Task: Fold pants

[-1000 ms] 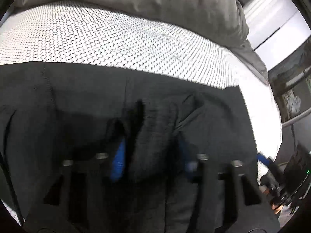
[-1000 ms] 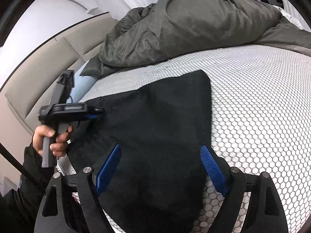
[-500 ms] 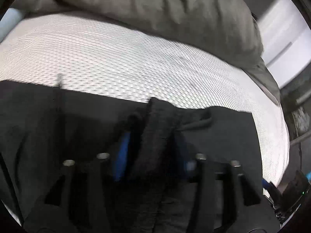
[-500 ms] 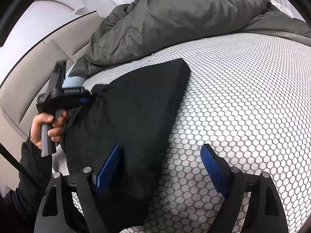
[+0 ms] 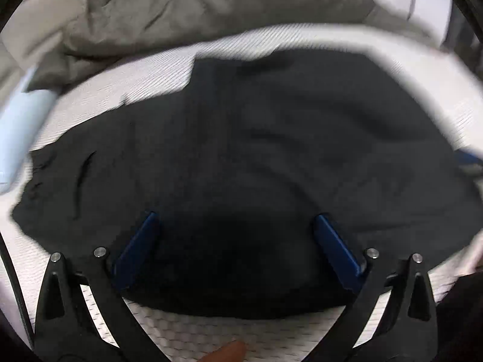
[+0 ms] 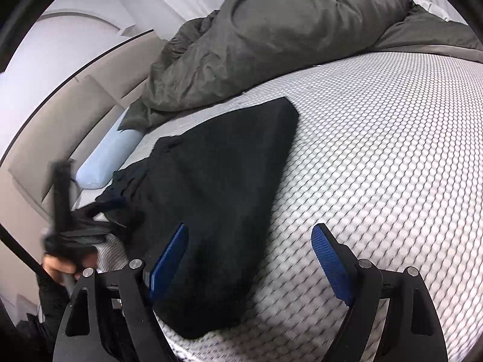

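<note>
Your left gripper [image 5: 234, 226] is standing wide open over the black pants [image 5: 256, 157]; its jaws have just been opening, and the fabric is lying beneath them, flat, with nothing pinched between the blue pads [image 5: 137, 247]. The picture from this wrist is smeared by motion, so fine creases are hard to read.

The pants are lying folded on the white mattress [image 6: 377, 150] with its honeycomb weave, near the edge closest to you. From the right wrist, the pants [image 6: 217, 199] are forming a long dark wedge, one squared corner pointing toward the far side of the bed, the rumpled end bunching toward the left.

Your right gripper [image 6: 250, 255] is hovering well open just above the bed. Its left pad [image 6: 167, 261] is sitting over the pants' edge, its right pad over bare mattress; it is gripping nothing.

In that same view the left gripper [image 6: 75, 229] is showing blurred at the left margin, your hand [image 6: 60, 268] wrapped round its handle beside the pants' bunched end.

A grey-green duvet [image 6: 286, 39] is heaped along the far side of the mattress, clear of the pants. A pale blue bolster pillow [image 6: 105, 160] is lying against the beige headboard [image 6: 60, 114], near the pants' bunched end.
</note>
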`<action>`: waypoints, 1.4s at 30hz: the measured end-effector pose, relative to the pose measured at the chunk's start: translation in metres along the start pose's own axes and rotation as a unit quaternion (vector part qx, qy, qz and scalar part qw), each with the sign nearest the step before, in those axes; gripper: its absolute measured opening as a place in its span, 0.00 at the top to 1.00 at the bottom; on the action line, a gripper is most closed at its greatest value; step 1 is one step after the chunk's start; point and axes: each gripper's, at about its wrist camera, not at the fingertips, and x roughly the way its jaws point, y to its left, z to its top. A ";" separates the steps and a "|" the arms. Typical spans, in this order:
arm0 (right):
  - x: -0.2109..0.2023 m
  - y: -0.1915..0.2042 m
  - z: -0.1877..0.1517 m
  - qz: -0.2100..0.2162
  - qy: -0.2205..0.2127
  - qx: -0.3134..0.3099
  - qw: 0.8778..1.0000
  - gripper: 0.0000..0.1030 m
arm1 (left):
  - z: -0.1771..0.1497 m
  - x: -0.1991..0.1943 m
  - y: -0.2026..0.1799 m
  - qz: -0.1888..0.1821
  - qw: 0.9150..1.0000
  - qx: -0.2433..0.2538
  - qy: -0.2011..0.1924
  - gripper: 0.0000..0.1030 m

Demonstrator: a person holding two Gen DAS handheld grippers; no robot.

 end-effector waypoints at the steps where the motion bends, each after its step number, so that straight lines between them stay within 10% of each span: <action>1: -0.003 0.001 -0.007 0.001 -0.001 0.004 1.000 0.17 | -0.002 -0.001 0.003 -0.002 1.000 -0.005 0.000 0.00; 15: -0.050 0.036 -0.089 -0.059 -0.023 -0.008 0.998 0.17 | 0.027 -0.074 -0.030 -0.155 0.985 -0.048 -0.055 0.01; 19: -0.043 0.038 -0.086 -0.079 -0.044 -0.026 0.996 0.29 | 0.053 -0.085 -0.084 -0.168 0.984 0.001 -0.067 0.01; 24: -0.033 0.044 -0.080 -0.087 -0.037 -0.071 0.993 0.45 | 0.070 -0.022 -0.157 -0.179 0.982 0.051 0.032 0.01; 28: -0.025 0.047 -0.075 -0.081 -0.023 -0.113 0.990 0.73 | 0.071 -0.004 -0.162 -0.176 0.982 0.050 0.046 0.00; 29: -0.026 0.049 -0.075 -0.087 -0.023 -0.124 0.988 0.92 | 0.072 -0.003 -0.160 -0.172 0.983 0.045 0.045 0.00; 32: -0.035 0.054 -0.092 -0.095 -0.019 -0.138 0.986 0.98 | 0.077 0.001 -0.149 -0.160 0.986 0.014 0.041 0.00; 38: -0.063 0.081 -0.142 -0.081 0.003 -0.170 0.982 1.00 | 0.071 -0.008 -0.140 -0.147 0.988 0.004 0.041 0.00; 40: -0.072 0.081 -0.143 -0.093 -0.029 -0.150 0.984 0.91 | 0.063 -0.019 -0.137 -0.155 0.987 0.003 0.038 0.00; 42: -0.074 0.075 -0.136 -0.122 -0.071 -0.120 0.983 0.61 | 0.051 -0.031 -0.130 -0.165 0.986 -0.002 0.034 0.00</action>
